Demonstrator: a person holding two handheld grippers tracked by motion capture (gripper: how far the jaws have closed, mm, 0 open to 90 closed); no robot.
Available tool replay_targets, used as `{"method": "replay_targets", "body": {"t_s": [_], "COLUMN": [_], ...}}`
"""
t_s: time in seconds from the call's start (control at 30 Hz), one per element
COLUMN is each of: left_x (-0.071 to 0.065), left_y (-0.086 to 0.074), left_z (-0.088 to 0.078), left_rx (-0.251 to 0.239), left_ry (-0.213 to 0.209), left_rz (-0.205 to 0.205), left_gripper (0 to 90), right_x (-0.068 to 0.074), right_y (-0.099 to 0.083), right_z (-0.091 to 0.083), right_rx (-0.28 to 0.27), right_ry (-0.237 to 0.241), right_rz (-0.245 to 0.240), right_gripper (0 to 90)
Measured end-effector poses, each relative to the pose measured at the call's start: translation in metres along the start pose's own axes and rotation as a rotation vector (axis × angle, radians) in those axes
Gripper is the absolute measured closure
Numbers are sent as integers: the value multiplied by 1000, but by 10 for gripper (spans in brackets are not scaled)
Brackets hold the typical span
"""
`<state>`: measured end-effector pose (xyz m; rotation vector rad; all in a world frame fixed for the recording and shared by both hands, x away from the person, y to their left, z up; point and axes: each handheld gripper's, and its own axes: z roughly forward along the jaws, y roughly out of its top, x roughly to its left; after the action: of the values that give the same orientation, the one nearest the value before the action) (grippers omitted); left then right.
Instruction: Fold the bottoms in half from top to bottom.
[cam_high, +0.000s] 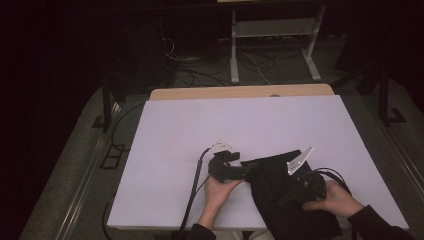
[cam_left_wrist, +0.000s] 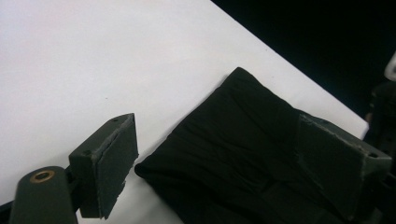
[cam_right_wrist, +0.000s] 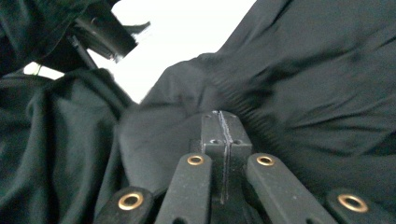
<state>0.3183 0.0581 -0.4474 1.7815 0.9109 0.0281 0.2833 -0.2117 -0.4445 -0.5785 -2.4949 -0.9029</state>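
Observation:
A black cloth (cam_high: 280, 175) lies crumpled on the white table (cam_high: 210, 125), near the front right. My left gripper (cam_high: 248, 168) points right at the cloth's left edge; in the left gripper view it (cam_left_wrist: 215, 126) is open wide, with the cloth (cam_left_wrist: 233, 154) lying under and between its jaws. My right gripper (cam_high: 287, 197) rests on top of the cloth, held by a hand at the lower right. In the right gripper view its jaws are pressed together (cam_right_wrist: 219, 116) on a raised fold of the cloth (cam_right_wrist: 303, 70). The left gripper (cam_right_wrist: 105, 35) shows beyond it at upper left.
The left gripper's cable (cam_high: 192, 192) trails over the table's front edge. A wooden strip (cam_high: 240, 92) borders the far edge. Beyond it stand a metal frame (cam_high: 272, 45) and loose cables (cam_high: 200, 70) on the dark floor.

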Motion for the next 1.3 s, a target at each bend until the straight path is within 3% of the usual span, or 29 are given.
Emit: {"method": "replay_targets", "body": {"t_s": [0.17, 0.4, 0.6, 0.8, 0.9, 0.97, 1.13, 1.3], "left_x": [0, 2, 3, 3, 3, 3, 5, 6], "left_y": [-1, 1, 7, 13, 17, 20, 25, 32], "left_z": [5, 8, 8, 7, 5, 5, 4, 5], "left_rx": [32, 52, 78, 73, 75, 70, 78, 98], "left_ry": [22, 30, 31, 26, 22, 15, 19, 20], "left_rz": [13, 16, 28, 25, 33, 35, 42, 54], "left_gripper": [129, 115, 93, 85, 82, 75, 55, 26], "right_x": [3, 2, 0, -4, -8, -12, -25, -36], "right_y": [-6, -7, -4, 5, 9, 11, 13, 17], "right_z": [-4, -27, -46, -63, -72, -77, -89, -97], "right_rx": [-26, -149, -206, -242, -255, -271, -292, -296], "right_ry": [-4, -76, -116, -159, -195, -225, -286, -332], "right_rz": [1, 10, 0, -8, -7, 13, 59, 97], "right_gripper": [865, 809, 794, 762, 671, 578, 448, 194]}}
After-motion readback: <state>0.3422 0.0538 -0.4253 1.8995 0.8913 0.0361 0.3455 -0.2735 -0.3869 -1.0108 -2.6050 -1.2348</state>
